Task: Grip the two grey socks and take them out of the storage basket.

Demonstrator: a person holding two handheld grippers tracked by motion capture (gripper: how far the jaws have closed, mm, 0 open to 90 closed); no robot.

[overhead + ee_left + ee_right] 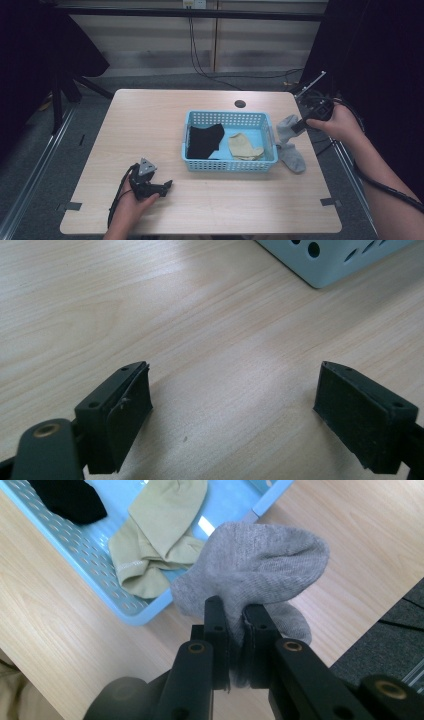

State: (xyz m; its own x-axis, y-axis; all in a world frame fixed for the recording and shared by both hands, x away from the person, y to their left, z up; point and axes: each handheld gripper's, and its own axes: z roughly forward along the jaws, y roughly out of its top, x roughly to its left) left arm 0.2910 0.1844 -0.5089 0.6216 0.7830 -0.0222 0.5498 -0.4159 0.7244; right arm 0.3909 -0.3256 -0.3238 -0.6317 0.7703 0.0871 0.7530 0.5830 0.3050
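A grey sock (288, 126) hangs just right of the light blue basket (227, 164), pinched by my right gripper (299, 124); in the right gripper view the sock (260, 562) bulges above the jaws of that gripper (235, 615), which are shut on it. A second grey sock (292, 157) lies on the table below it. Inside the basket lie a black sock (205, 140) and a beige sock (243, 146), both also seen in the right gripper view, black (70, 497) and beige (157, 535). My left gripper (167, 185) rests near the front left of the table, open (232, 405) over bare wood.
The wooden table (150, 115) has a round cable hole (240, 104) at its back edge. A corner of the basket (330, 260) lies ahead of the left gripper. Black curtains stand to the left and right of the table.
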